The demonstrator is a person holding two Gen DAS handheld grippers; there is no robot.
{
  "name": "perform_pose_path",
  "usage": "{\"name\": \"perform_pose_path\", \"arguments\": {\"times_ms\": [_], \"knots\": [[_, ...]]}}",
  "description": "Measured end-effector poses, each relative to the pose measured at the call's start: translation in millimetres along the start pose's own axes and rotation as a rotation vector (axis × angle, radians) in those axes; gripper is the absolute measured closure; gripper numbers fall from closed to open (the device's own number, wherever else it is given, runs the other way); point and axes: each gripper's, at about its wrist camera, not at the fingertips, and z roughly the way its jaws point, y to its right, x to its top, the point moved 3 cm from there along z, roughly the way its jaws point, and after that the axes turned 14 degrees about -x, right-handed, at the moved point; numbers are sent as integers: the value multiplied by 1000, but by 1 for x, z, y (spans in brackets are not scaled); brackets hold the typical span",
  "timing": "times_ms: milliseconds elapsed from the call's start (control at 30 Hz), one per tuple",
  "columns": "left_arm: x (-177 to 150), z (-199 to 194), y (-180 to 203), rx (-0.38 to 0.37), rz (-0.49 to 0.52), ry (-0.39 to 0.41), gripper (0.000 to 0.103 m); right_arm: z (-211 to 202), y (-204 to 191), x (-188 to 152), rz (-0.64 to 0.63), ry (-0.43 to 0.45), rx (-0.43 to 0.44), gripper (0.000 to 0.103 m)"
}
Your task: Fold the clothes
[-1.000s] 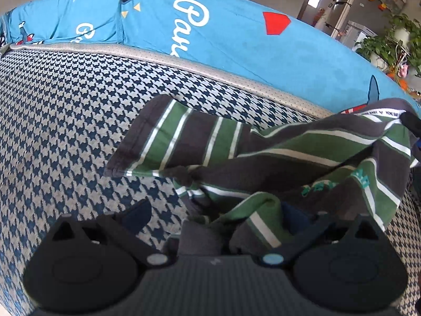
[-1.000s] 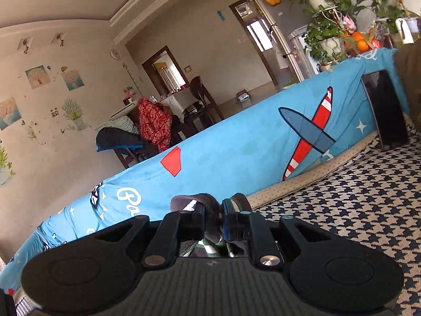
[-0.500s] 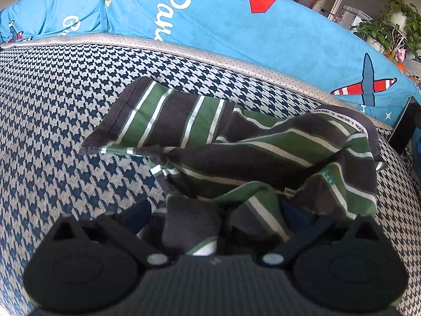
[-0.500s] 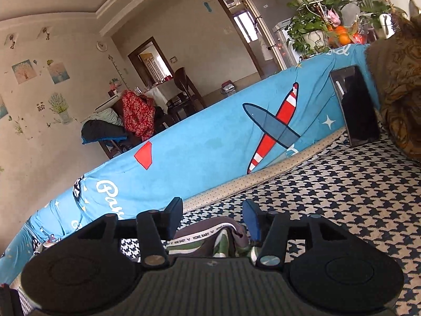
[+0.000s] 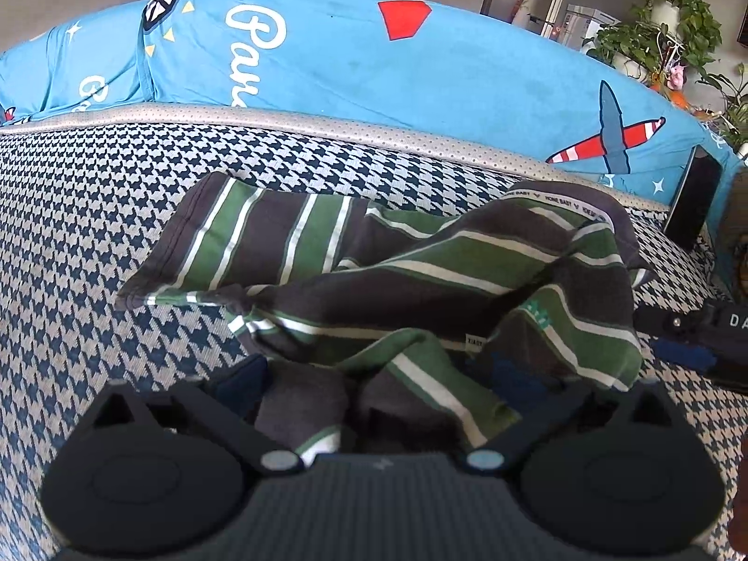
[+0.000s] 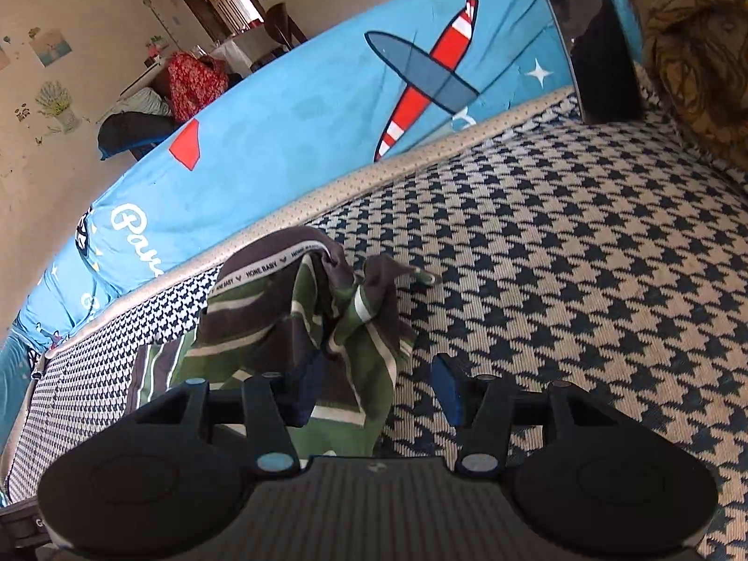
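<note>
The soft, light striped shirt [image 5: 420, 280] lies rumpled; both grippers' fingers are spread, nothing gripped; its collar [image 6: 276, 257], ahead, is best pinched.

Houndstooth cushion surface [image 5: 93, 196] in navy and cream, blue cover [image 5: 355, 70] with plane print and red shape behind it, dark phone [image 6: 598, 51] leaning upright against cover, brown patterned cushion [image 6: 692, 46] beside phone, potted plants [image 5: 664, 32], red cloth [image 6: 191, 79] over chair.

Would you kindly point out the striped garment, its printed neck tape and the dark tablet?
striped garment [image 5: 449, 276], left wrist view, on a green stripe mid-cloth.
neck tape [image 6: 266, 271], right wrist view, on the lettered white band.
tablet [image 6: 603, 51], right wrist view, on its dark screen.
</note>
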Motion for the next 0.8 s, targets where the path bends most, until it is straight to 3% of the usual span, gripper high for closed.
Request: {"name": "perform_pose_path", "arguments": {"times_ms": [233,433,500,533,567,700,800], "knots": [[-5,6,3,4,19,-34,0,20,1,-10,89,-127,36,53],[-7,10,-2,7,8,-61,0,25,-11,-13,94,-108,64,50],[-8,11,-1,6,1,-62,0,28,-20,-15,82,-108,82,61],[-8,11,0,6,1,-61,0,29,-23,-15,72,-105,80,76],[-8,11,1,4,1,-59,0,30,-27,-16,62,-100,75,83],[-5,9,4,-26,-13,-37,0,22,-36,-8,45,-16,59,91],[1,2,4,-66,-39,10,0,-4,-35,12,55,139,48,93]]}}
